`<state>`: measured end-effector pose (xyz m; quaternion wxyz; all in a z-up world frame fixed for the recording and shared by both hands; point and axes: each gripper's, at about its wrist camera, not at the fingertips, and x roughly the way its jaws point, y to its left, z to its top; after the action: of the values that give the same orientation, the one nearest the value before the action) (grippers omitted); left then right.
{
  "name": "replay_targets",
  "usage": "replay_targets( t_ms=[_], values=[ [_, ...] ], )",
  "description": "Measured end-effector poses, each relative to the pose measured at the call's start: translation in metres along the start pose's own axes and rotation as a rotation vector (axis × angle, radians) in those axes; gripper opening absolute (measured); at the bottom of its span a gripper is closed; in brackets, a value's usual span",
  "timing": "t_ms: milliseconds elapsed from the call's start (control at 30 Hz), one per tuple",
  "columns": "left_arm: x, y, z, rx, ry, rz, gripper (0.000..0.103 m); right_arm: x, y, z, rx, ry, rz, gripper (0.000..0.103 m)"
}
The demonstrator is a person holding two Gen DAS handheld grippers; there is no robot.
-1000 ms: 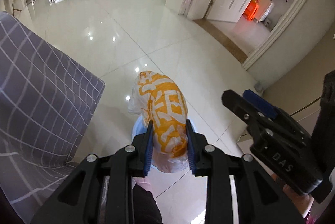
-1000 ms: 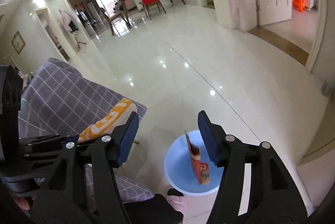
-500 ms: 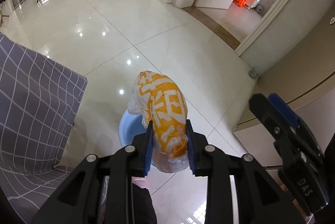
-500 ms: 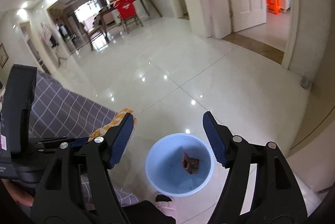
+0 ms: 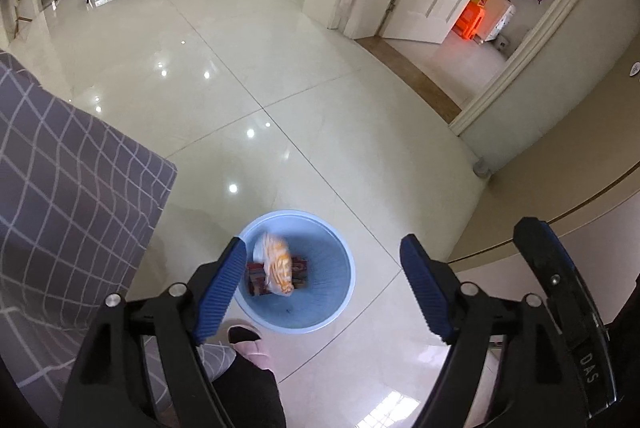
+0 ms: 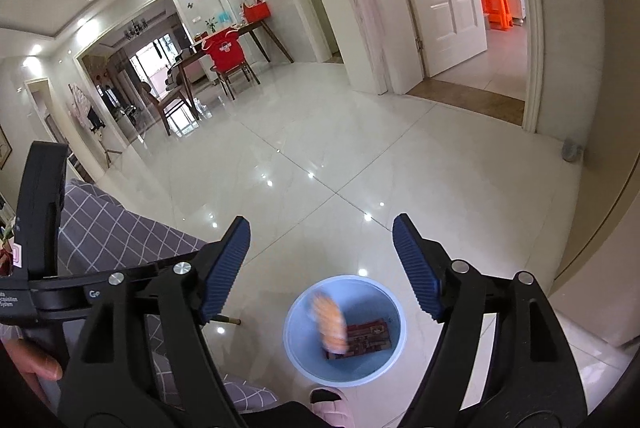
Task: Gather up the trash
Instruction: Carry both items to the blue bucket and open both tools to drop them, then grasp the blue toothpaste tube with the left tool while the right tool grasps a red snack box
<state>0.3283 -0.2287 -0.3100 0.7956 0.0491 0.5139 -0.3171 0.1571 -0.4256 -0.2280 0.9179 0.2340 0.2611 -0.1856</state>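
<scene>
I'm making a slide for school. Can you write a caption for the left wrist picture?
Left gripper, jaws opening and empty, above a blue bin holding an orange-and-white bag and red wrapper.

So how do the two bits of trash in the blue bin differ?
The bag is white and orange, rounded and puffy; the wrapper is dark red, flat and rectangular. The bag lies across the wrapper, which rests on the bin's floor. The bag looks motion-blurred; the wrapper is sharp. Both are inside the bin, clear of either tool.
</scene>
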Motion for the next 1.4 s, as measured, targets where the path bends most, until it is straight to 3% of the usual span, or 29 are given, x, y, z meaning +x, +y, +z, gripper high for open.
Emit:
replay_targets(
  t_ms=[167,333,567,633,700,867,1000,1167,1267,1400],
  values=[
    [-0.033,0.003,-0.007,-0.016,-0.053,0.023,0.077,-0.007,0.021,0.003,-0.028,0.011,0.029,0.073],
    [-0.097,0.01,-0.011,-0.028,-0.182,0.09,0.078,-0.022,0.056,0.011,-0.076,0.003,0.09,0.073],
    [-0.203,0.049,-0.027,-0.073,-0.357,0.236,0.078,-0.045,0.147,0.021,-0.219,0.001,0.237,0.077],
    [-0.229,0.068,-0.033,-0.073,-0.392,0.273,0.083,-0.047,0.179,0.021,-0.267,0.02,0.293,0.078],
    [-0.254,0.095,-0.041,-0.081,-0.416,0.365,0.083,-0.046,0.216,0.018,-0.329,0.041,0.335,0.08],
    [-0.304,0.186,-0.064,-0.189,-0.409,0.578,0.083,-0.034,0.298,0.006,-0.451,0.1,0.427,0.081],
    [-0.334,0.257,-0.087,-0.342,-0.401,0.641,0.083,-0.018,0.357,-0.01,-0.525,0.156,0.475,0.082],
    [-0.353,0.331,-0.119,-0.494,-0.368,0.645,0.083,-0.013,0.424,-0.038,-0.624,0.185,0.528,0.082],
    [-0.349,0.36,-0.127,-0.53,-0.344,0.617,0.082,-0.011,0.463,-0.049,-0.681,0.185,0.568,0.082],
    [-0.332,0.389,-0.122,-0.558,-0.284,0.569,0.066,-0.004,0.506,-0.059,-0.723,0.191,0.596,0.082]
  ],
)
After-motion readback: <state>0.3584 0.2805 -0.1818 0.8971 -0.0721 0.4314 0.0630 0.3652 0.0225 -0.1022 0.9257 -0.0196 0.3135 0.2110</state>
